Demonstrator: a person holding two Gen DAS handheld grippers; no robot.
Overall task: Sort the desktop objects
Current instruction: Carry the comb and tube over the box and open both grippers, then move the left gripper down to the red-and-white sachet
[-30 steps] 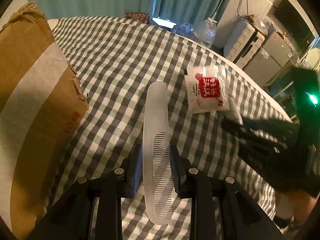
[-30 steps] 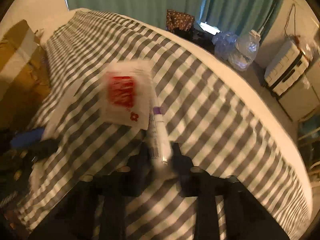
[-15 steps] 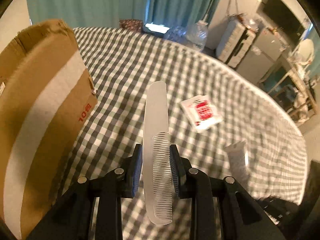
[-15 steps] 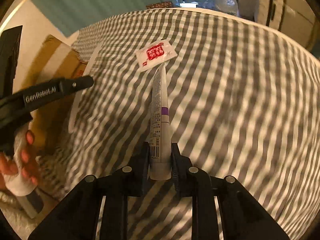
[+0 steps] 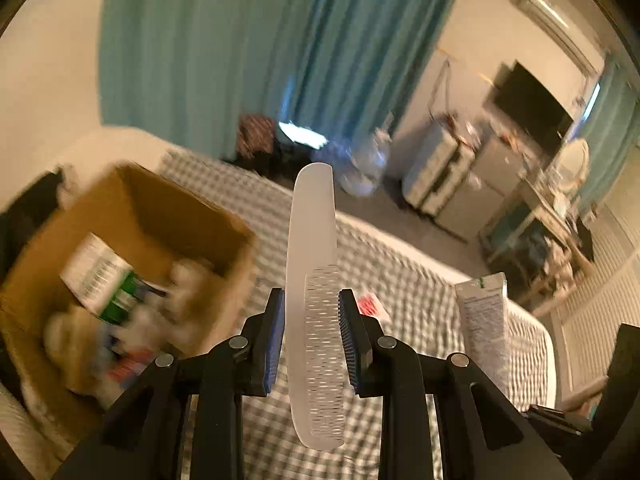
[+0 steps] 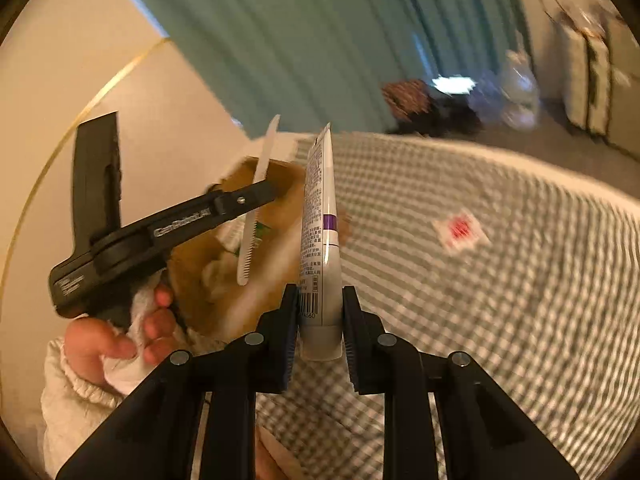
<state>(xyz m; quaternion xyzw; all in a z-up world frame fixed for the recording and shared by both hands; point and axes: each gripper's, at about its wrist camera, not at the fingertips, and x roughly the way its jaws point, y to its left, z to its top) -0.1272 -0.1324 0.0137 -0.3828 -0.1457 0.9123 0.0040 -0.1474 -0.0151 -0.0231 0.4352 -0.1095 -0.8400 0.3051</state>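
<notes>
My left gripper (image 5: 312, 320) is shut on a translucent white comb (image 5: 314, 280), held up in the air to the right of an open cardboard box (image 5: 168, 216) that holds several items. My right gripper (image 6: 320, 320) is shut on a white tube with a purple band (image 6: 322, 232), also lifted. In the right wrist view the left gripper (image 6: 260, 196) and its comb (image 6: 256, 208) hang over the box (image 6: 280, 184). The tube also shows in the left wrist view (image 5: 484, 320). A white sachet with a red label (image 6: 460, 232) lies on the checked cloth (image 6: 480, 320).
The box stands at the left end of the checked surface (image 5: 400, 280). The sachet also shows in the left wrist view (image 5: 370, 306). Beyond the far edge are teal curtains (image 5: 240, 40), a large water bottle (image 5: 372, 160) and white cabinets (image 5: 440, 172).
Both grippers have risen off the cloth with the comb and the tube and swung toward the box. The box's open inside is now in view.
</notes>
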